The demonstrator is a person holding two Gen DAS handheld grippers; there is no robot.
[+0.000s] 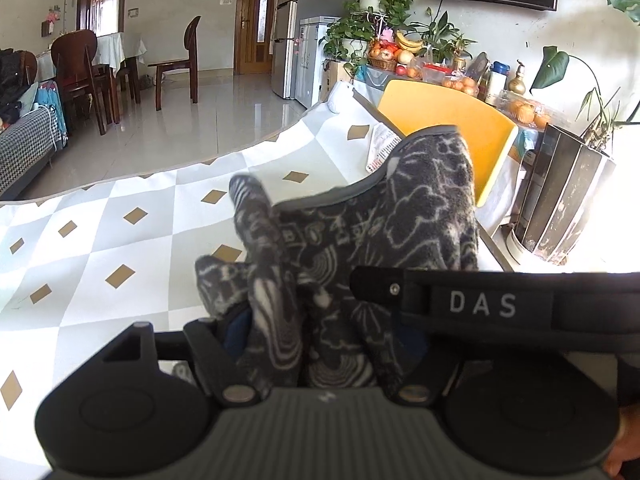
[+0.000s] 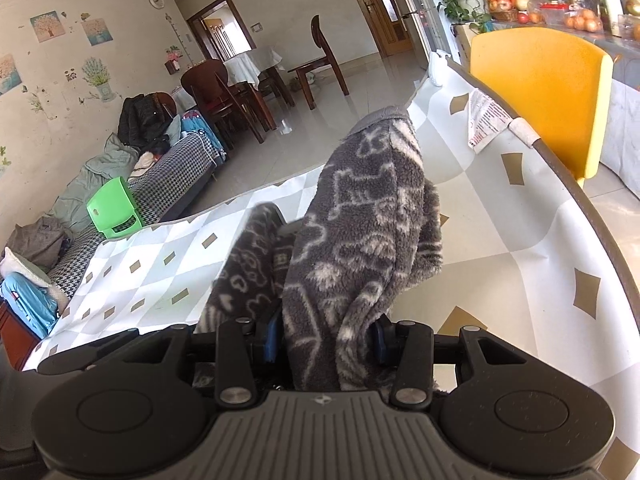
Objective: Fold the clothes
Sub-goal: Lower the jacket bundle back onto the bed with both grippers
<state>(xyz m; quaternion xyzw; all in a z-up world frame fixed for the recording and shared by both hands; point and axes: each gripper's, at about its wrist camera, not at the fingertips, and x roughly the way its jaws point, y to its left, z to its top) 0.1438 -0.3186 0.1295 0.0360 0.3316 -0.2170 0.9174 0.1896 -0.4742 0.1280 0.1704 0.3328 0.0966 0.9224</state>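
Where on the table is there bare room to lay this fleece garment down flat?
Free: the checked tablecloth left of the grey fleece garment, out to the table's floor-side edge, and the stretch right of it. Crowded: the far corner by the yellow chair, where a printed paper lies.

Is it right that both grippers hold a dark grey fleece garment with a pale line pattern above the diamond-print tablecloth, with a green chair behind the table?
Not quite: the chair behind the table is yellow, as the right wrist view shows. The rest holds: the left gripper and right gripper both hold the dark grey fleece garment.
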